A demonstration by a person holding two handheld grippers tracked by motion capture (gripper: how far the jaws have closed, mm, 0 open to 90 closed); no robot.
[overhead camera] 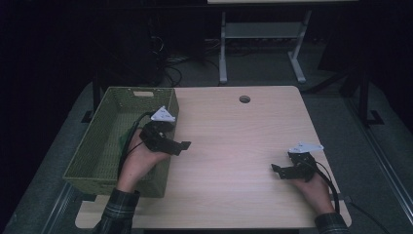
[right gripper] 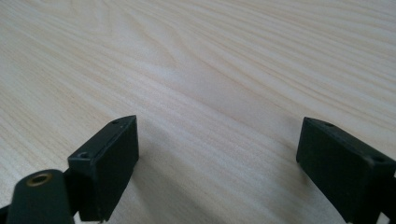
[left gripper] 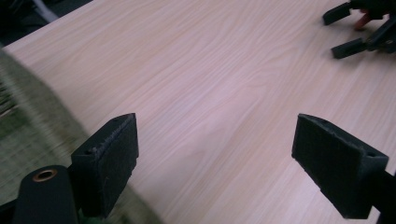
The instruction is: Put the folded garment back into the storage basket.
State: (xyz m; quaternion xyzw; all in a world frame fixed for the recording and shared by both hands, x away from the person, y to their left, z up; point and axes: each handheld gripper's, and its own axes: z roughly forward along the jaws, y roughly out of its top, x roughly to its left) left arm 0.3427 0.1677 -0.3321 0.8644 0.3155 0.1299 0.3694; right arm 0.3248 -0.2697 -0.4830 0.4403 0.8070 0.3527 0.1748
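Two black tools, left [overhead camera: 184, 145] and right [overhead camera: 275, 168], each topped by a grey three-cornered plate and trailing a black cable. Flat black padded jaws with small screw holes; brass-ringed hole beside one jaw. Dark green plaid sleeves [overhead camera: 117, 210] at both wrists.

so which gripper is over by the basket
The left gripper, jaws open at the green basket rim. The right gripper sits apart on bare table.
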